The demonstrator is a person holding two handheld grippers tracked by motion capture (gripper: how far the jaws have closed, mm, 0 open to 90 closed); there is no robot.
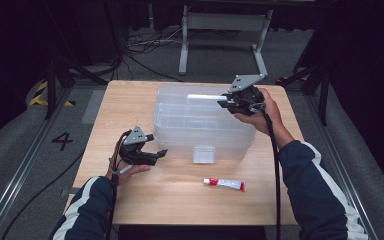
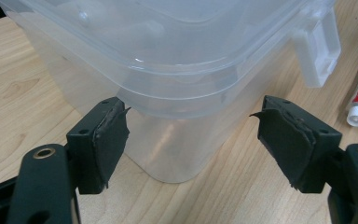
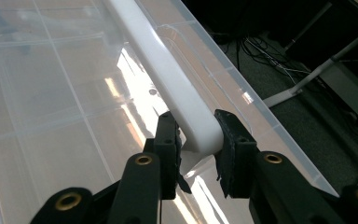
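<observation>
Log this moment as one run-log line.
right gripper: shut on white handle of clear bin | left gripper: open at bin corner | tube: on table

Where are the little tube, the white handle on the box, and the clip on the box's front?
Tube (image 1: 224, 184), high view: middle of its white body.
White handle (image 3: 168, 77), right gripper view: middle of the bar, ahead of the jaws.
Front clip (image 1: 203, 154), high view: centre of the latch flap.

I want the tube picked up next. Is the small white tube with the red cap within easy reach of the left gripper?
Probably yes: the left gripper is open and holds nothing, and bare wooden table lies between it and the small white tube with the red cap.
</observation>
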